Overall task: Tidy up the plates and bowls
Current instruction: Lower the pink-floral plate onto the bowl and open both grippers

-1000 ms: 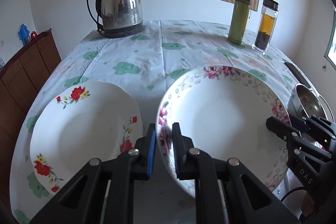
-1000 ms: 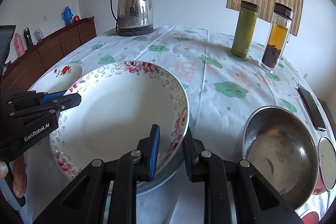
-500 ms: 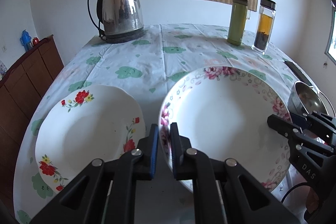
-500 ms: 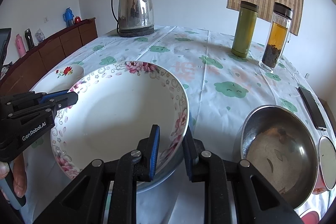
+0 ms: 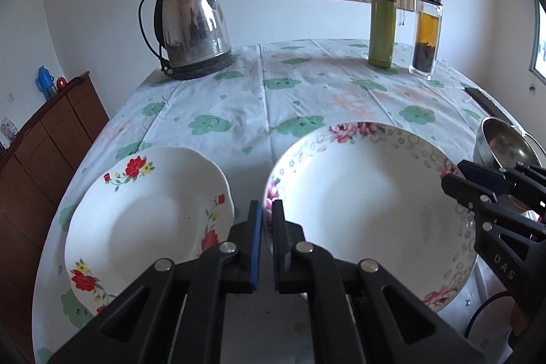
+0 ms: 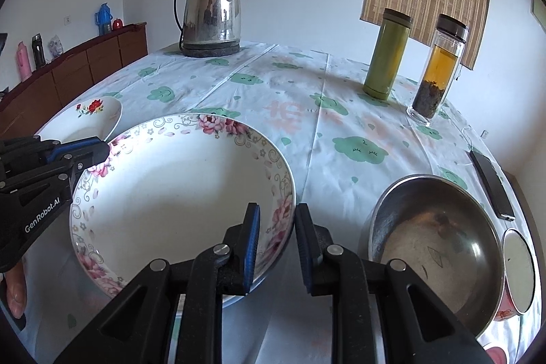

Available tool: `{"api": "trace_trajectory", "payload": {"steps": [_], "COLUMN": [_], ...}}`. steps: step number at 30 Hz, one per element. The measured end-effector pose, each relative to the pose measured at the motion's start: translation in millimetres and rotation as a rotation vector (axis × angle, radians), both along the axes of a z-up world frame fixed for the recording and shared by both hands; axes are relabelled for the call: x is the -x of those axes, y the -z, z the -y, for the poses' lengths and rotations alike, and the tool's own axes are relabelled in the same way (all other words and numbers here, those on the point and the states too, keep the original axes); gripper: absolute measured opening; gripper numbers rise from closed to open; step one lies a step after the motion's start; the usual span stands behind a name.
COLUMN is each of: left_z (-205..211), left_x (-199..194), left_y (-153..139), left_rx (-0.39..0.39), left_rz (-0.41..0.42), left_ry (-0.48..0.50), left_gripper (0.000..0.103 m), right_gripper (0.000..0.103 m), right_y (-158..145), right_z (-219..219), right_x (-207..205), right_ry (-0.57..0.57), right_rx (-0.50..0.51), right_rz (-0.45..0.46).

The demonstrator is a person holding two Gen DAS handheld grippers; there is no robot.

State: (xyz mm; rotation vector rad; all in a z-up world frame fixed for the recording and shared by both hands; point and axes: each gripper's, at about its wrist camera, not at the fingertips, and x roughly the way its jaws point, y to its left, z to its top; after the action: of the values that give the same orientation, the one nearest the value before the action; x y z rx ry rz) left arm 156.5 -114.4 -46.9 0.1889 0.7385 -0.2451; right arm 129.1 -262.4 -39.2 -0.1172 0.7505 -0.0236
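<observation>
A large white bowl with pink flowers on its rim (image 5: 368, 203) (image 6: 177, 190) is held between both grippers above the table's near edge. My left gripper (image 5: 267, 220) is shut on its left rim; it also shows in the right wrist view (image 6: 99, 152). My right gripper (image 6: 276, 227) straddles the bowl's right rim with its jaws a little apart around it; it also shows in the left wrist view (image 5: 460, 176). A white plate with red flowers (image 5: 150, 217) (image 6: 92, 118) lies on the table to the left. A steel bowl (image 6: 433, 241) (image 5: 505, 145) sits to the right.
A steel kettle (image 5: 191, 29) stands at the far left of the table. A green flask (image 5: 382, 29) and a glass tea bottle (image 5: 426, 29) stand at the far right. A black phone (image 6: 491, 183) lies at the right edge. A wooden cabinet (image 5: 44, 145) stands left of the table.
The flowered bowl has risen a little with both grippers. The left gripper's jaws have closed tighter on the rim, while the right gripper's jaws have spread slightly.
</observation>
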Motion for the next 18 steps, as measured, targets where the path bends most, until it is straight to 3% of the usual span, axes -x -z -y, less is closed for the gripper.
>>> {"api": "trace_trajectory", "payload": {"steps": [18], "left_z": [2.1], "left_x": [0.7], "left_y": [0.0], "left_rx": [-0.007], "left_rz": [0.004], "left_ry": [-0.002], "left_gripper": [0.002], "right_gripper": [0.023], "right_y": [0.3], "right_z": [-2.9], "right_x": [1.9], "right_ry": [0.000], "right_rx": [0.026], "right_rz": [0.005]}}
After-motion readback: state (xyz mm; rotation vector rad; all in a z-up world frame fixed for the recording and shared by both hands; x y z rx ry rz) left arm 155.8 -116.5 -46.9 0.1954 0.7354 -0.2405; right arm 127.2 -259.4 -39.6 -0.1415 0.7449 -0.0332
